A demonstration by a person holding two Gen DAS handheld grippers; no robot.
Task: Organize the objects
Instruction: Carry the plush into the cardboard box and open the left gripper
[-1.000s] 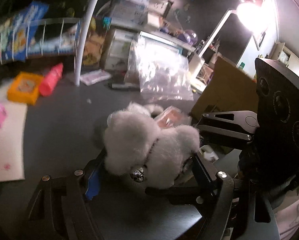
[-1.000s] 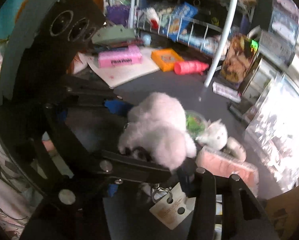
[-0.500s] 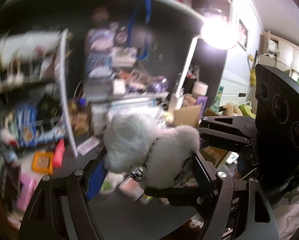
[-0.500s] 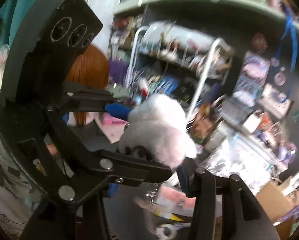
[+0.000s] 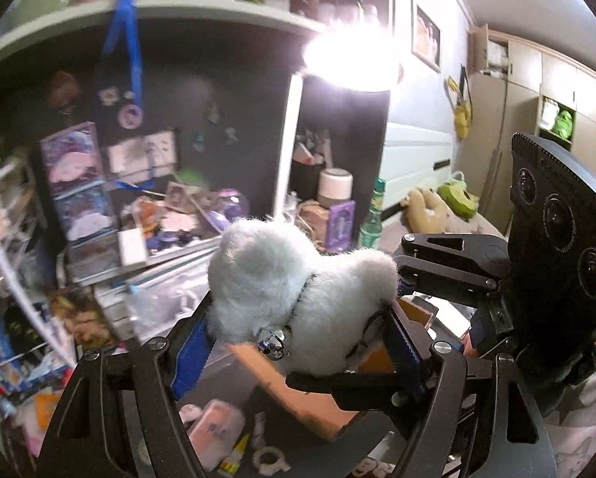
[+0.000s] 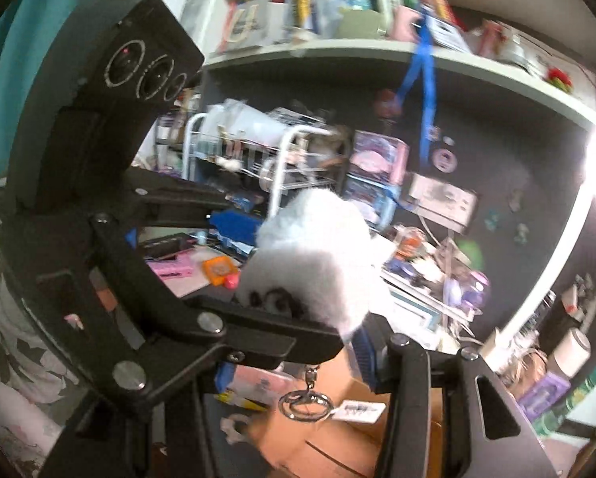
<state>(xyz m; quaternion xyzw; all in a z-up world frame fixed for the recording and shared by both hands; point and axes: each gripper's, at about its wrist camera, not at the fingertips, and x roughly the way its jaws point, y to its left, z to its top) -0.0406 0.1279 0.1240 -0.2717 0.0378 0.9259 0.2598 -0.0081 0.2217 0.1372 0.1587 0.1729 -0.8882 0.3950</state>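
Note:
A white fluffy plush toy (image 5: 298, 286) with a small silver bell (image 5: 272, 343) hangs in the air, gripped from two sides. My left gripper (image 5: 298, 330) is shut on it, its blue pads (image 5: 190, 354) pressing the lower fur. My right gripper (image 6: 294, 358) is shut on the same plush toy (image 6: 314, 255) from the other side. The toy's metal keyring (image 6: 306, 402) and white tag (image 6: 357, 410) dangle below. In the left wrist view the right gripper's black body (image 5: 553, 239) fills the right side.
An open cardboard box (image 5: 298, 394) sits right under the toy. On the dark desk below lie a pink case (image 5: 216, 426), a glue tube (image 5: 234, 450) and a tape roll (image 5: 268, 460). Behind are a white wire rack (image 6: 282, 167), crammed shelves (image 6: 377, 55), a glaring lamp (image 5: 349, 59) and a green bottle (image 5: 371, 219).
Both grippers have risen together with the plush toy, from just above the dark desk to well above it. The views now face the shelves. Neither grip has changed.

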